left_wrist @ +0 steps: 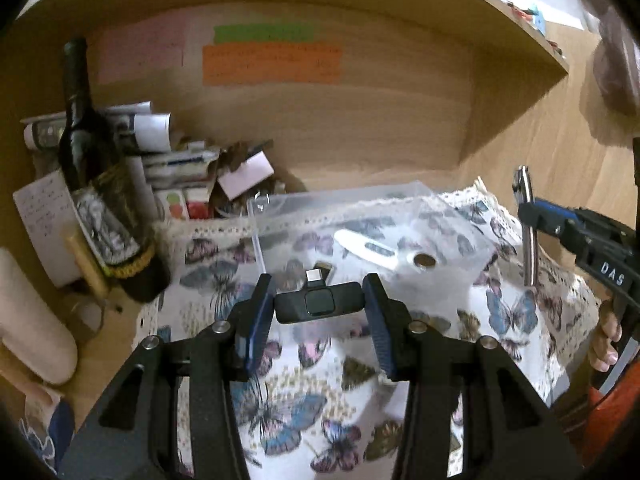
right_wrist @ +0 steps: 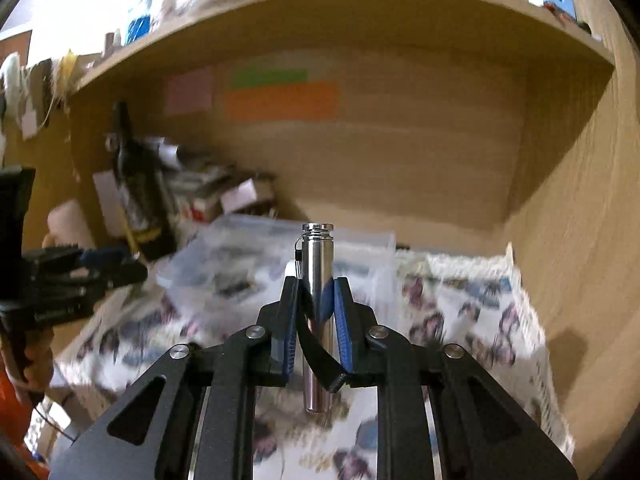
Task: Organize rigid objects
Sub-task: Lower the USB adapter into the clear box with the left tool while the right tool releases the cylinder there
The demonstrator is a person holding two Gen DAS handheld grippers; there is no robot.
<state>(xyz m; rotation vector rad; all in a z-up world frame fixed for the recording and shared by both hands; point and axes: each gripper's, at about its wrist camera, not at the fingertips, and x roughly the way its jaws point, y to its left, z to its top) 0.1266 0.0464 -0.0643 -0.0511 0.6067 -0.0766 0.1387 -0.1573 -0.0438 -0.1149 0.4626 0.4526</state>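
**Operator:** Report finger state and item locations.

**Me:** My left gripper [left_wrist: 319, 304] is pinching a small black adapter [left_wrist: 319, 307] sideways between its fingers, above the butterfly cloth [left_wrist: 280, 392], just short of the clear plastic box [left_wrist: 344, 216]. My right gripper [right_wrist: 316, 300] is clamping an upright metal cylinder [right_wrist: 319, 280], its black strap [right_wrist: 320, 352] trailing between the fingers.

**Operator:** Clearance?

**Me:** The shelf board [left_wrist: 500, 28] is overhanging both; a side panel [right_wrist: 572, 220] is bounding the right. A wine bottle [left_wrist: 92, 184] and paper clutter are crowding the left.

**Operator:** Obscured areas?

**Me:** The right wrist view is blurring the cloth and box. A white item [left_wrist: 372, 248] is lying in the box; I cannot identify it.
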